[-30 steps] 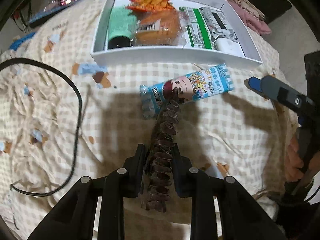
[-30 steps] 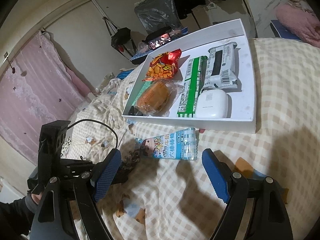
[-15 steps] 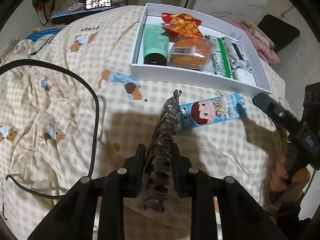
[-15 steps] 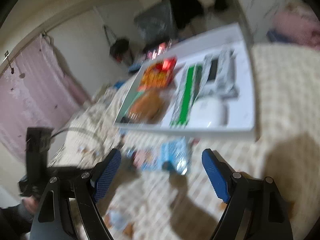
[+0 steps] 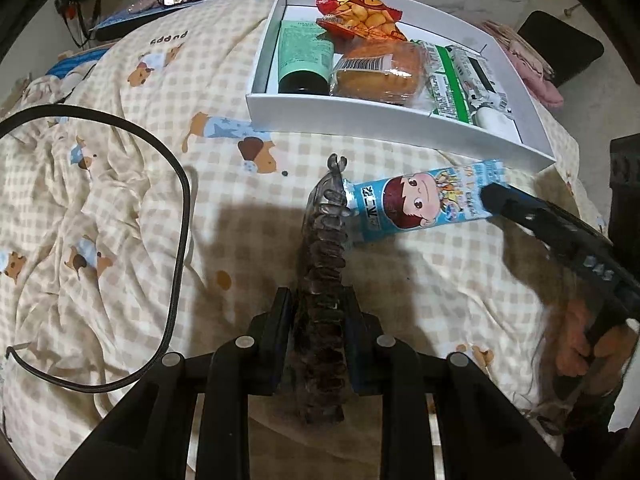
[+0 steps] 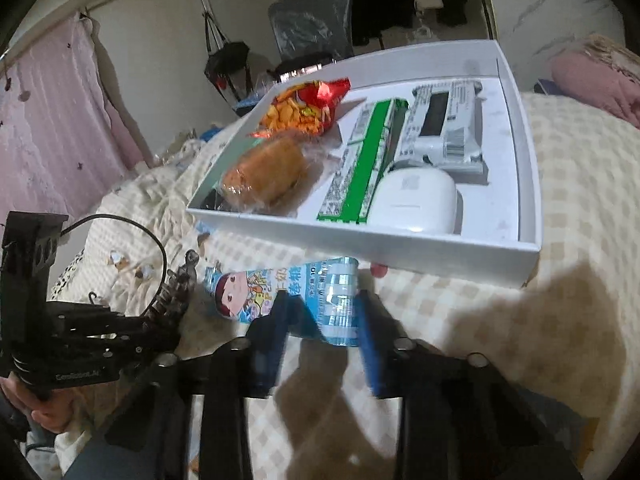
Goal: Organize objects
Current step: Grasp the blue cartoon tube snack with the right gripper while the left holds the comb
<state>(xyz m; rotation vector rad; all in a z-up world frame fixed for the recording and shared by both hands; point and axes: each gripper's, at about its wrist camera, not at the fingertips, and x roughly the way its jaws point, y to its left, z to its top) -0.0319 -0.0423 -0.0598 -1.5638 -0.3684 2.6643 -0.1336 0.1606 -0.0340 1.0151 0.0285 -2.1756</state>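
On the checked bedcover (image 5: 132, 208), just before the near wall of the white box (image 5: 384, 122), the blue candy packet (image 5: 424, 202) lies with its long axis running along that wall, in the left wrist view. The left gripper (image 5: 320, 320) is closed on a long dark hair clip (image 5: 324, 280), which stands out forward between the jaws; its toothed tip reaches the left end of the packet. This clip is hard, glossy plastic with many curved teeth. From the right edge of the bedcover the right gripper (image 5: 494, 198) comes in, and its blue pad meets the right end of the packet, so the right hand is the nearer one for lifting it. Inside the box lie a green tube (image 5: 304, 56), a wrapped bun (image 5: 380, 70) and a red snack bag (image 5: 356, 16). From the right wrist view, the right gripper (image 6: 320, 324) has its jaws closing, with the crimped end of the packet (image 6: 280, 294) between the blue pads; the packet is a soft, shiny foil sleeve, so I judge it will bend when lifted. The box (image 6: 360, 240) is just behind it, and a smooth white case (image 6: 416, 200) rests near that front wall.
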